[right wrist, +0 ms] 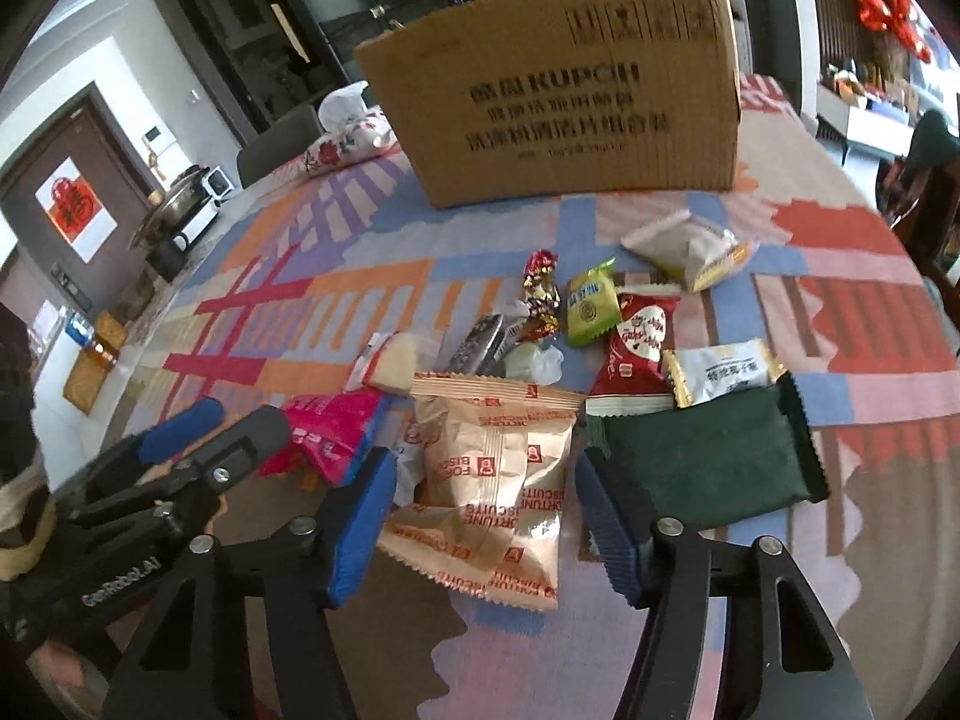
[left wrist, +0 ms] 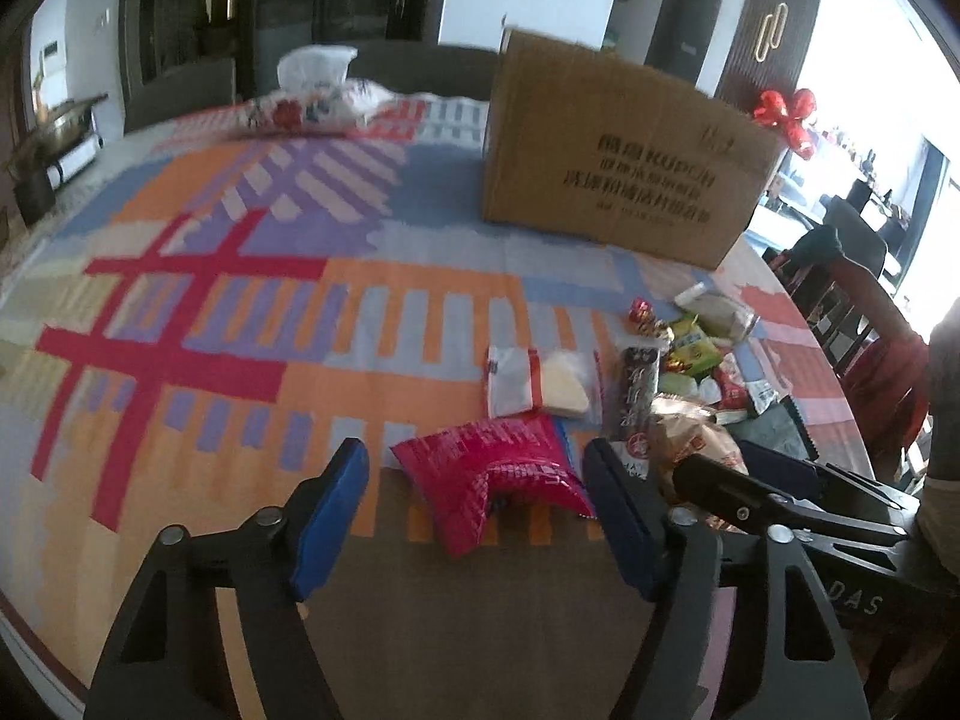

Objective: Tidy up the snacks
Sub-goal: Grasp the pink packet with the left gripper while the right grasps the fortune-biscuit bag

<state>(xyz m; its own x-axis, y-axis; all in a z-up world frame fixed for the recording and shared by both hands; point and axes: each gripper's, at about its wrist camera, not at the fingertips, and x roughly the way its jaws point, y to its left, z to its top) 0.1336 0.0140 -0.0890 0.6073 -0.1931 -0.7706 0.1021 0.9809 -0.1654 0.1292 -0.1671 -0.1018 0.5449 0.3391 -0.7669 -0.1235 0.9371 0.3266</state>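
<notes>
Several snack packets lie in a loose pile on the patterned tablecloth [left wrist: 240, 312]. My left gripper [left wrist: 477, 516] is open, its fingers on either side of a pink-red packet [left wrist: 498, 480]. My right gripper [right wrist: 483, 522] is open around a beige Fortune Biscuits packet [right wrist: 498, 480]. A dark green packet [right wrist: 702, 462] lies just right of it. A red packet [right wrist: 636, 354], a lime green packet [right wrist: 591, 306] and a white packet [right wrist: 720, 372] lie beyond. A brown cardboard box [left wrist: 618, 162] stands behind the pile; it also shows in the right wrist view [right wrist: 570, 96].
A floral tissue pack [left wrist: 312, 102] lies at the table's far side. Dark chairs [left wrist: 852, 300] stand at the right edge. A pot and appliances [right wrist: 180, 210] sit on a counter to the left. The left gripper's body [right wrist: 150, 480] shows in the right wrist view.
</notes>
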